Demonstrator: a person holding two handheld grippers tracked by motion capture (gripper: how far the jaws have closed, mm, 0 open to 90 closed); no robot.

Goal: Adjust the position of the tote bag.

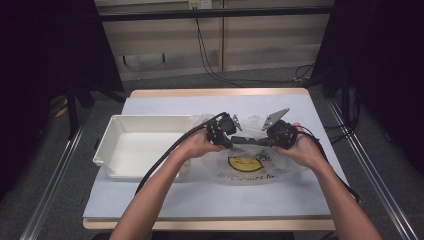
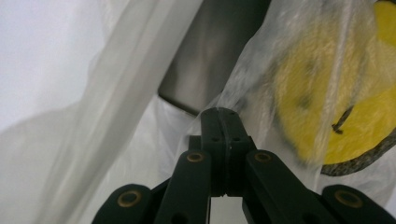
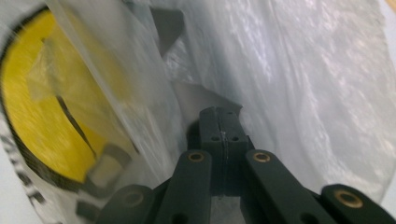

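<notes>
We've got both hand-held grippers, left (image 1: 233, 142) and right (image 1: 261, 142), clamped on the bag (image 1: 250, 167); pull apart too hard and the thin film rips.

A white tray (image 1: 131, 145) sits empty on the left of the surface (image 1: 200, 197), on a pale sheet; black curtains hang at both sides; cables trail across the floor behind.

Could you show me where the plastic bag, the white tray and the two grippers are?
Plastic bag (image 1: 248, 163): high view, on its yellow smiley print.
White tray (image 1: 116, 121): high view, on its far rim.
Left gripper (image 2: 225, 122): left gripper view, jaw tips.
Right gripper (image 3: 219, 121): right gripper view, jaw tips.
</notes>
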